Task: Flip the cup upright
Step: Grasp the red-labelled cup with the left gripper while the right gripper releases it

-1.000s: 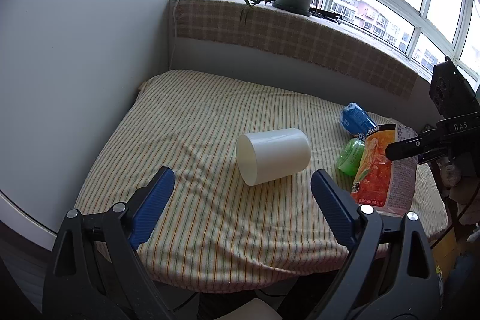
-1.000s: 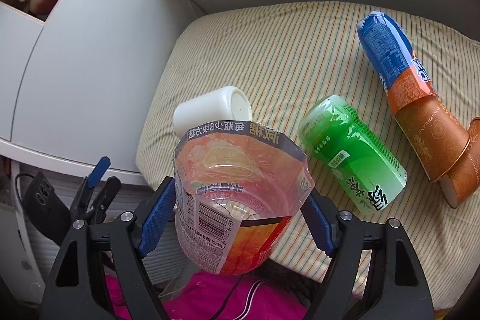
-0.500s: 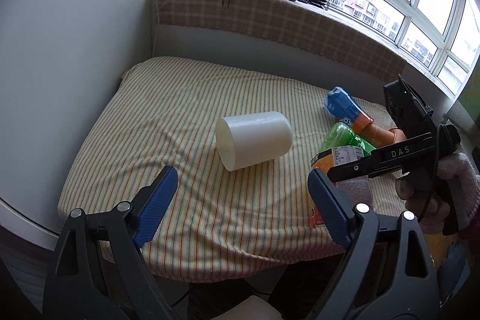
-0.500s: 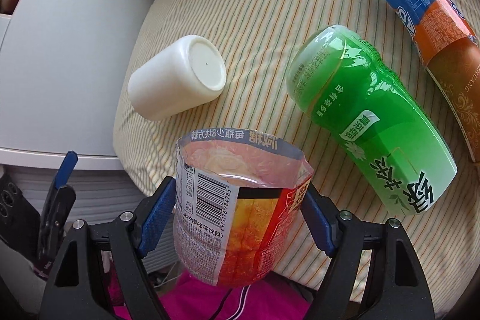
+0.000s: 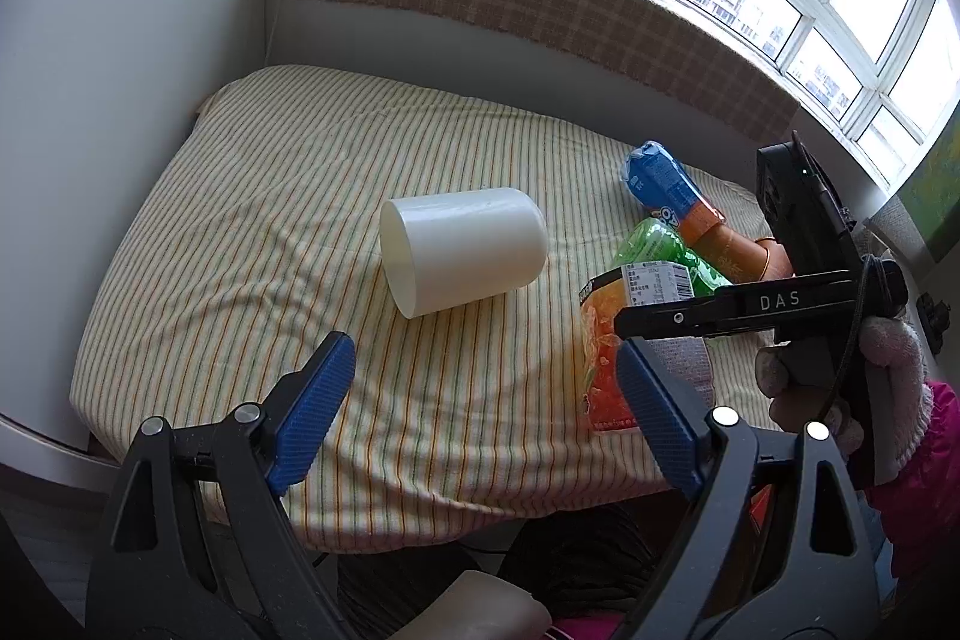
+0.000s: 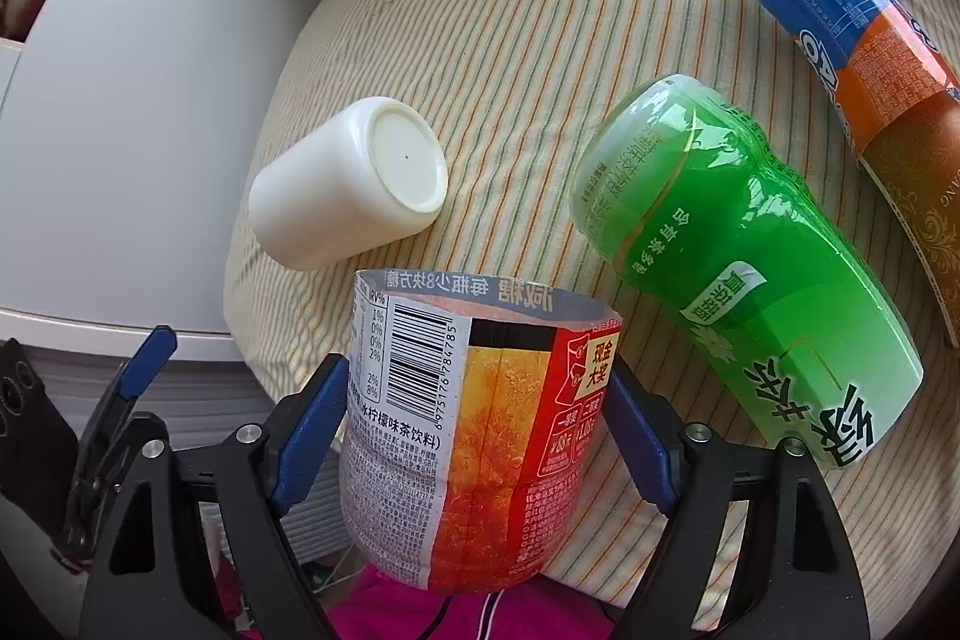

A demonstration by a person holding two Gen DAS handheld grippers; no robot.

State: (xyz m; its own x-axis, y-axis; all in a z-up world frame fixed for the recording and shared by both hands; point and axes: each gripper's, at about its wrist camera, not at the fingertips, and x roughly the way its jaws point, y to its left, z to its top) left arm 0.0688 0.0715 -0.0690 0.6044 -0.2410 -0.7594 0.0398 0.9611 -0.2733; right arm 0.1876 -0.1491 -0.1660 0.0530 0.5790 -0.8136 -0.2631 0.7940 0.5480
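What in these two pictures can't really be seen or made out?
- White cup: its inside is hidden in both views, since its mouth faces away or is seen edge-on.
- Orange cup held by the right gripper: its bottom is cut off in the right wrist view, and the left gripper hides part of it in the left.
- Brown cups: cut off by the picture's right edge.

From the left wrist we face the window; from the right, closer, we look down; both show the white plastic cup [image 5: 465,247] [image 6: 348,184].
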